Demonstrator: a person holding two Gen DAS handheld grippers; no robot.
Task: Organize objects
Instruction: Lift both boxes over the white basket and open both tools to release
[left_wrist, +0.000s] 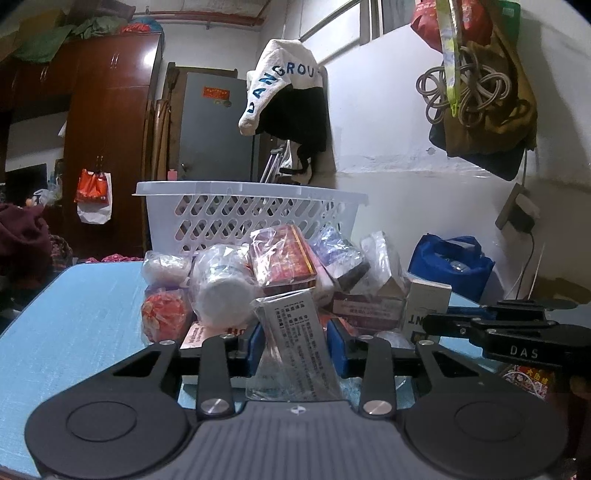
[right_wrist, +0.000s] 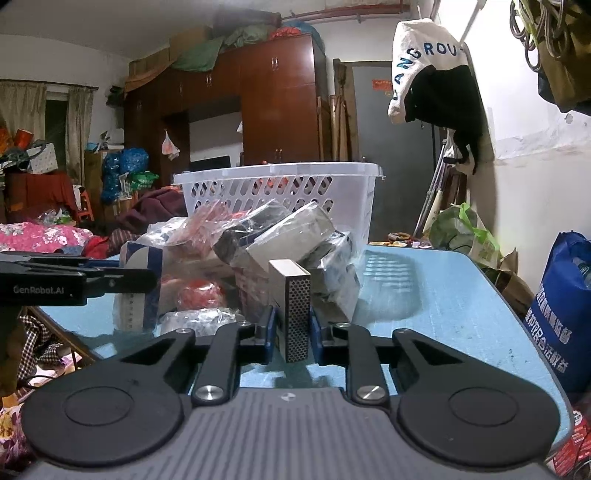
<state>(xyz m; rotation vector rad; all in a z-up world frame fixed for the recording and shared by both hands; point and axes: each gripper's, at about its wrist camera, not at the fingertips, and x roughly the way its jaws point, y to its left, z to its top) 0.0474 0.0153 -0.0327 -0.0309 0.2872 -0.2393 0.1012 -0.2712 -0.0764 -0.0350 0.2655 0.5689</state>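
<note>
A pile of plastic-wrapped boxes and packets (left_wrist: 258, 280) lies on the blue table (left_wrist: 74, 317) in front of a white slotted basket (left_wrist: 243, 206). My left gripper (left_wrist: 295, 345) is shut on a flat clear-wrapped packet with printed text (left_wrist: 295, 339), held upright just before the pile. My right gripper (right_wrist: 291, 328) is shut on a matchbox (right_wrist: 293, 314), striking strip facing the camera, close to the pile (right_wrist: 266, 243). The basket (right_wrist: 280, 192) stands behind the pile. The right gripper shows in the left wrist view (left_wrist: 436, 325) beside a white box (left_wrist: 424, 306).
The table's right edge (right_wrist: 517, 314) runs beside a blue bag (right_wrist: 565, 306) on the floor. A white wall with hanging clothes (left_wrist: 291, 103) is to the right. A wardrobe (right_wrist: 258, 110) and cluttered bedding (right_wrist: 44, 236) lie behind and left.
</note>
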